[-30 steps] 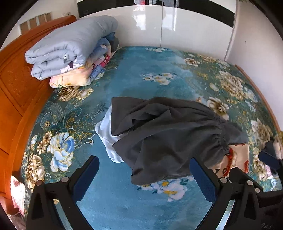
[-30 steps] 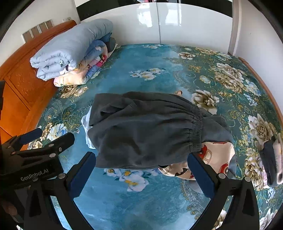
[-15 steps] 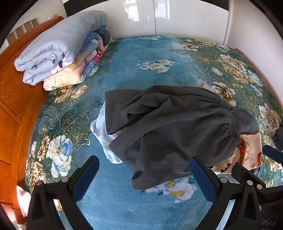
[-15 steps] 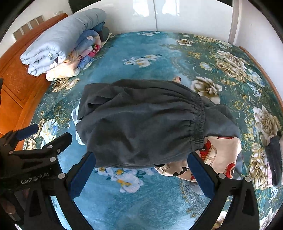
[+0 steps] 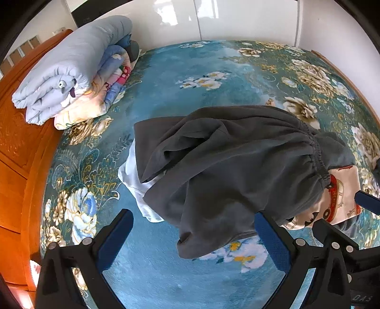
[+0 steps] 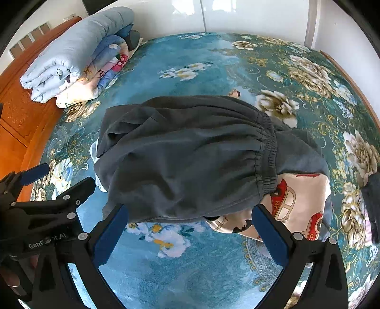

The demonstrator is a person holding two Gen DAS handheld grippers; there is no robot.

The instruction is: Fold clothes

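Observation:
Crumpled dark grey shorts with an elastic waistband lie on top of a small pile on the blue floral bed; they also show in the right wrist view. A white garment sticks out under their left side. A cream garment with red car prints sticks out under their right side. My left gripper is open and empty just short of the shorts' near edge. My right gripper is open and empty, its fingertips close to the shorts' near hem.
A stack of folded quilts lies at the far left by the orange wooden headboard. A dark item lies at the right edge of the bed. White walls border the bed's far side and right side.
Both grippers have moved forward and lower toward the pile, so the shorts look bigger and nearer. Both stay open. The clothes have not moved.

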